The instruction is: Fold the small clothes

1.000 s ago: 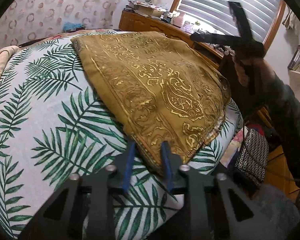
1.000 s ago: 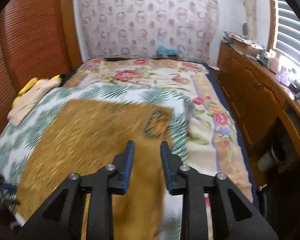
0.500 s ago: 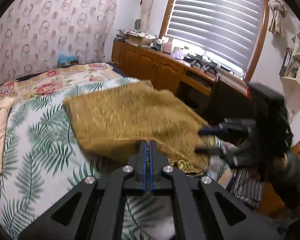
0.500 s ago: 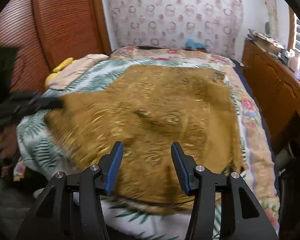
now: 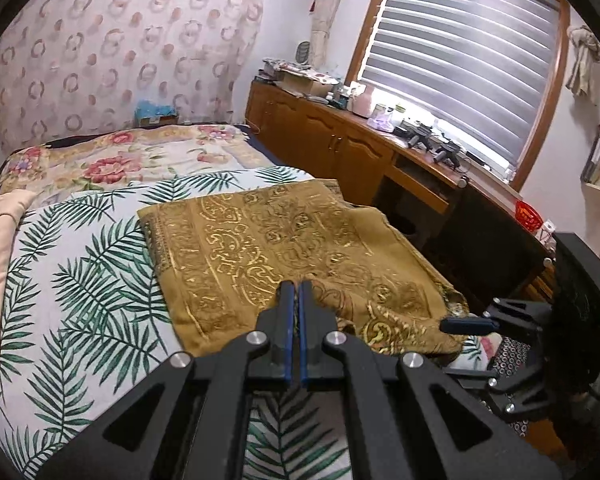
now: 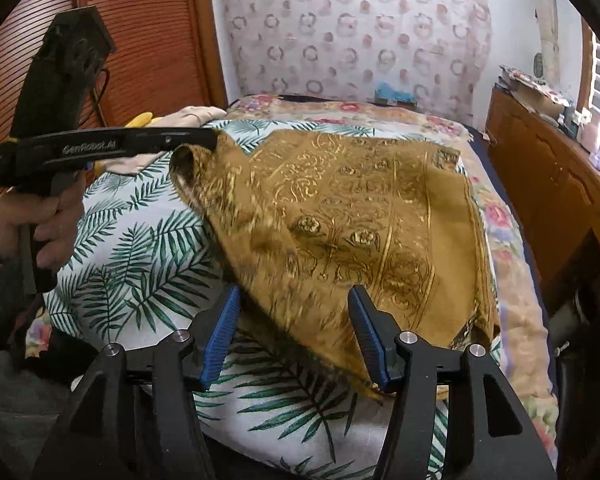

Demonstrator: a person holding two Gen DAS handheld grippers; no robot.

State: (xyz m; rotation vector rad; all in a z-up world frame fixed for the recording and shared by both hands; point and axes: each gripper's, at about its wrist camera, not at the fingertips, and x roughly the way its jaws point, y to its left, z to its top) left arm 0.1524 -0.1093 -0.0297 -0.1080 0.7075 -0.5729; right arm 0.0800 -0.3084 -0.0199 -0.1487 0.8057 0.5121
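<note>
1. Leftward, my left tongs (image 5: 299, 300) are clamped on a lifted corner of the gold cloth (image 5: 284, 248), which lies on the bed (image 5: 80, 280).
2. I should keep that corner taut and carry it straight across.
3. My right tongs (image 6: 294, 334) are opening, pads either side of the near edge without pressing; they should pinch there first.

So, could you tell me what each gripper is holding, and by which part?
The left gripper pinches the gold cloth at a near corner. The right gripper, opening, holds nothing.
</note>
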